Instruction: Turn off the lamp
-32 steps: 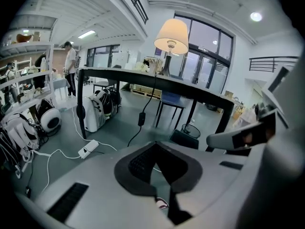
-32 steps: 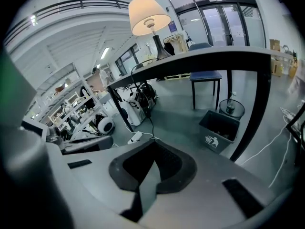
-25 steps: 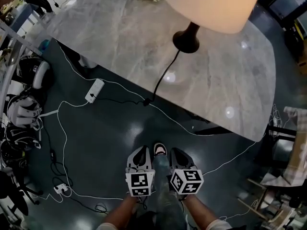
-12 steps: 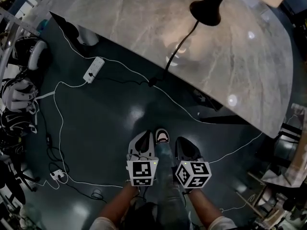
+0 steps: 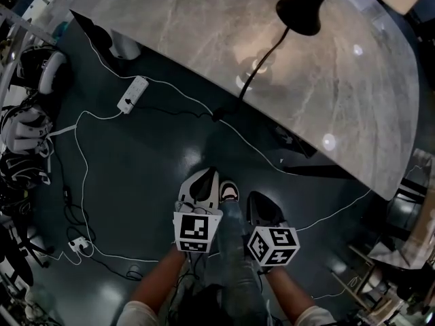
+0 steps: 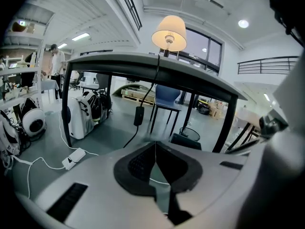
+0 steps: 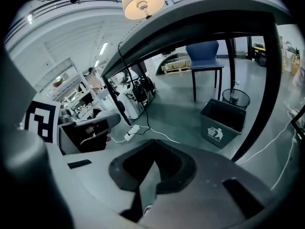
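The lamp is lit on the grey marble table (image 5: 190,26). Only its black base (image 5: 304,15) shows in the head view. Its glowing shade (image 6: 169,32) shows in the left gripper view, and the shade (image 7: 142,1) again in the right gripper view. A black cord runs from the base over the table edge to an inline switch (image 5: 217,114), which hangs below the tabletop (image 6: 138,115). My left gripper (image 5: 202,176) and right gripper (image 5: 259,200) are side by side low over the floor, near a shoe, well short of the switch. Both are shut and hold nothing.
A white power strip (image 5: 132,94) lies on the dark floor with white cables trailing round it. Helmets and bags (image 5: 27,128) stand along the left. A blue chair (image 7: 205,56), a grey bin (image 7: 223,123) and black table legs (image 7: 267,94) are under the table.
The head view has tipped down, so the lamp has slid to the top right and its shade is almost out of frame. My left gripper has moved forward a little; both sit lower.
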Tool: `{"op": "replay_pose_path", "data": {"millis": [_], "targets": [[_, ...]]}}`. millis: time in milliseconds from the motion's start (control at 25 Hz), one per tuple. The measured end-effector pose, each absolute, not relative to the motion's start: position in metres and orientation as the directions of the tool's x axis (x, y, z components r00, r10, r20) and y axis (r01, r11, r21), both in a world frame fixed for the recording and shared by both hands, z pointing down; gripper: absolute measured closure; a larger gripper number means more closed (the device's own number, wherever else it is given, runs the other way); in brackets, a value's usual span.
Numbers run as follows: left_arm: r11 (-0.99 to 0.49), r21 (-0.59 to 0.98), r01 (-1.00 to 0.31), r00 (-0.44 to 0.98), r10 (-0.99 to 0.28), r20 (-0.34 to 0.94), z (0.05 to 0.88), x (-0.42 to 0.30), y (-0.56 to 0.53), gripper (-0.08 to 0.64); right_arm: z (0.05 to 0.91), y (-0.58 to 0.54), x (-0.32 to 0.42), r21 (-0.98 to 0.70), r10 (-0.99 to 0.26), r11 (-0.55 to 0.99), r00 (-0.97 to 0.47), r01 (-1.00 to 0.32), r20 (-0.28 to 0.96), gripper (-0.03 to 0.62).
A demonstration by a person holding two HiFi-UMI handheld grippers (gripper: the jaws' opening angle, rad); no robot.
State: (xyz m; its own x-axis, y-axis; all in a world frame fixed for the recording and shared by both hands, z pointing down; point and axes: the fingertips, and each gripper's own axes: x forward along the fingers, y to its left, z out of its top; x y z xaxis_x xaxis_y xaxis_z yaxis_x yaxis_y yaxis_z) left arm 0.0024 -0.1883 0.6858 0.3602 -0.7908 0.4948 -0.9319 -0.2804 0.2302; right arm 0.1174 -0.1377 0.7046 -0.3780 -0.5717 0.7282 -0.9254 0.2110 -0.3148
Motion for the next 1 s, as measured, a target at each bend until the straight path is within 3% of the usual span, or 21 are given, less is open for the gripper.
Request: {"op": "replay_pose_path", "data": {"millis": [480, 1000], "targets": [[-0.31, 0.204, -0.929, 0.37, -0.81, 0.455, 0.677, -0.006, -0.243, 0.546, 0.716, -0.145, 0.114, -0.314, -0.547, 0.224, -0.385, -0.923, 0.743, 0.594], [-0.336, 0.177, -0.925, 0.38, -0.819, 0.43, 0.68, -0.011, -0.269, 0.433, 0.722, -0.148, 0.105, -0.317, -0.521, 0.245, -0.4, -0.916, 0.754, 0.594]]}}
